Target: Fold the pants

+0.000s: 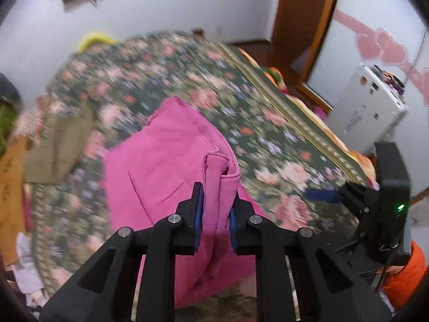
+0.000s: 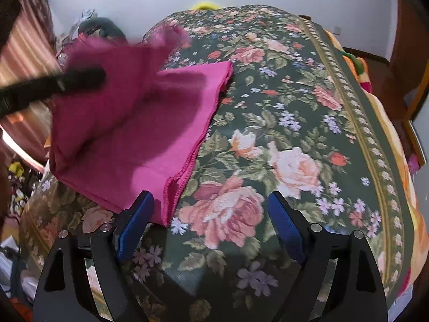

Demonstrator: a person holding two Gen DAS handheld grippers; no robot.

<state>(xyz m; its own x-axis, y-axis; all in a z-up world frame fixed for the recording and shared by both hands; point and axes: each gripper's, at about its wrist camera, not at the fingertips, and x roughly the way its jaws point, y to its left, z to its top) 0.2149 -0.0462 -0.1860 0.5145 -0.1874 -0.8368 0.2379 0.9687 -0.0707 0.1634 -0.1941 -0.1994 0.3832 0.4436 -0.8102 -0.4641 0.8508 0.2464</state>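
Pink pants lie on a floral bedspread. My left gripper is shut on a bunched fold of the pants and lifts it above the bed. In the right wrist view the pants lie folded at the left, with a raised part held by the blurred left gripper. My right gripper is open and empty, low over the bedspread, its left finger next to the near edge of the pants. It also shows at the right of the left wrist view.
An olive cloth lies on the bed's left side. A white appliance stands by the wall at the right. A wooden door frame is behind the bed. Clutter lies on the floor at the left.
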